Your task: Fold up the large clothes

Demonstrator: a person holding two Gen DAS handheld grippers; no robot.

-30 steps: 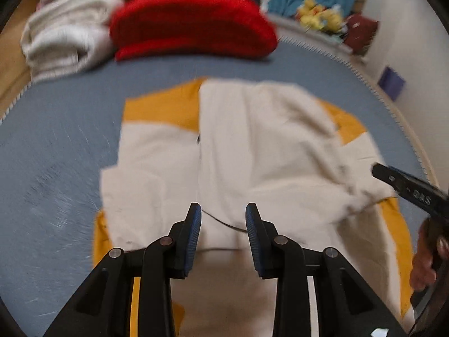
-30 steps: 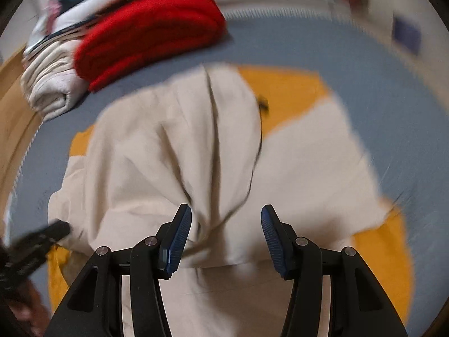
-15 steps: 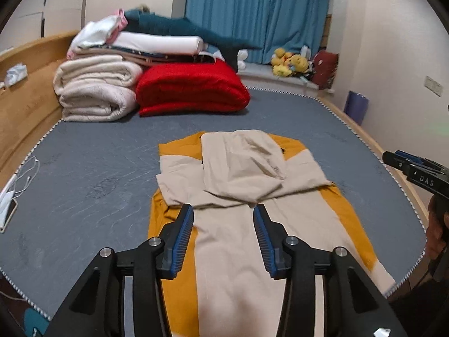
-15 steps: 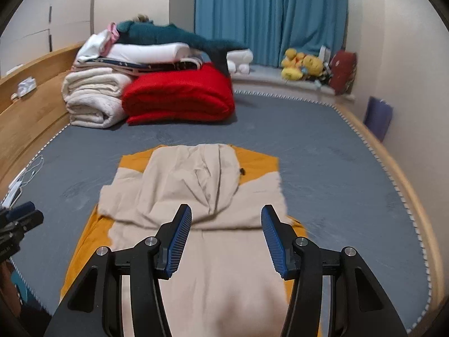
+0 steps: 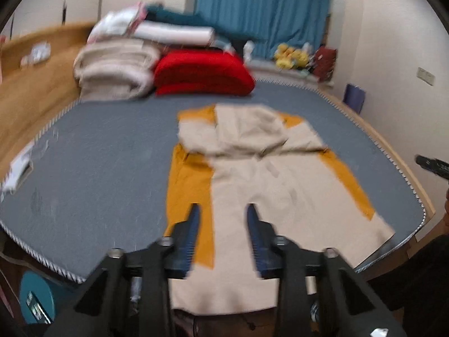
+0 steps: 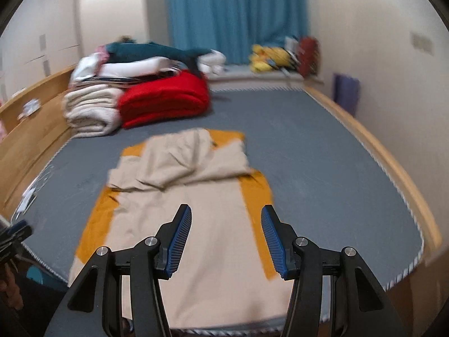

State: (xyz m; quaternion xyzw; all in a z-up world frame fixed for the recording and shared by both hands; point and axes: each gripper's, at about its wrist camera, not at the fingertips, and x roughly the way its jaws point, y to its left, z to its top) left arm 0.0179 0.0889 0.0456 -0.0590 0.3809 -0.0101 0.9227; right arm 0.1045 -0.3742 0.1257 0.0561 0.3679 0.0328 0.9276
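A large beige and mustard-yellow garment (image 5: 275,185) (image 6: 196,210) lies flat on the grey bed (image 5: 98,168) (image 6: 322,168). Its upper part is folded over itself at the far end. My left gripper (image 5: 223,210) hovers above the garment's near hem; its jaws are closing with a gap still showing and nothing between them. My right gripper (image 6: 226,210) hangs over the same near end, open and holding nothing. Neither gripper touches the cloth. A hand with the other gripper shows at the edge of each view.
A red folded blanket (image 5: 202,73) (image 6: 165,101) and cream folded bedding (image 5: 115,73) (image 6: 89,109) are stacked at the bed's far left. A wooden frame (image 6: 393,168) rims the bed. A white cable and device (image 5: 19,168) lie on the bed's left edge. A blue curtain (image 6: 235,14) hangs behind.
Both grippers have pulled back and upward from the garment's folded top to its near end, so the whole garment is now in sight. The left jaws stand a little narrower.
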